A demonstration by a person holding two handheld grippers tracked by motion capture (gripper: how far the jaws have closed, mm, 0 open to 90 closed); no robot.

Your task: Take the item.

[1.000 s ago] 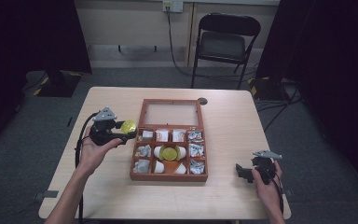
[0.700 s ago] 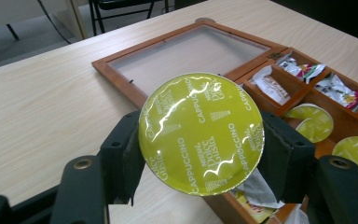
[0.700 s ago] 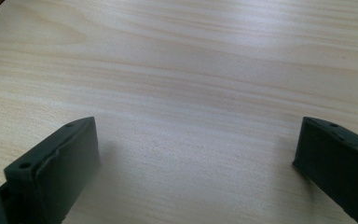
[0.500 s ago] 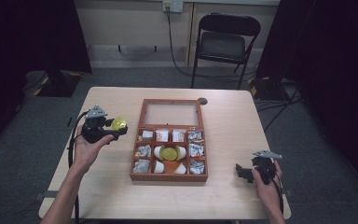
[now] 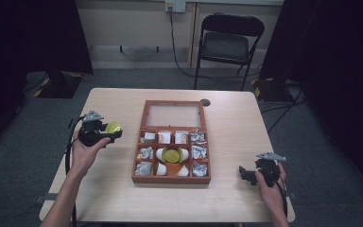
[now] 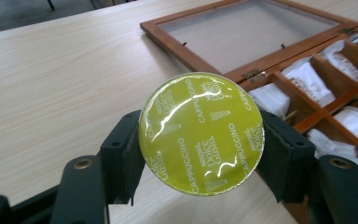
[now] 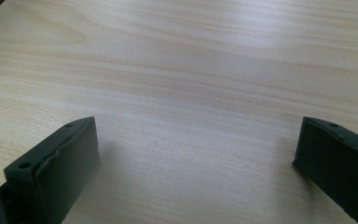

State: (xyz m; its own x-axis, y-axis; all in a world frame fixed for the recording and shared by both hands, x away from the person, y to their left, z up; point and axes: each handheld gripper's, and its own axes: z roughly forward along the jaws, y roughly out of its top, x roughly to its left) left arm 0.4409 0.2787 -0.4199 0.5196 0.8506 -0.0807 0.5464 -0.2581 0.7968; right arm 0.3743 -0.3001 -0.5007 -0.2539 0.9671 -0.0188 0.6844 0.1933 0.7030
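Left claw (image 5: 115, 132) grips a yellow-green capsule (image 6: 201, 133) between its 2 black pads, foil lid facing the camera; lid reads "Dolce Gusto Cappuccino". Pads press on the capsule's sides. In the high view the capsule (image 5: 113, 126) is off the worktop (image 5: 113, 189), left of the box (image 5: 138, 156) and apart from it, over bare wood near the left edge.

Box: wooden, open, glass lid (image 5: 173, 115) laid flat behind it. Compartments hold silver sachets and white capsules; 1 more yellow-green capsule (image 5: 170, 154) sits in the middle compartment. From the left claw view the lid (image 6: 247, 32) and the nearest compartments lie beyond and right of the held capsule.

Right claw (image 5: 244, 173) rests low at the right front corner of the worktop, well apart from the box. Right claw view: jaws stand wide, bare wood (image 7: 191, 93) between them, nothing held.

Beyond the worktop: black folding chair (image 5: 230, 45), grey carpet
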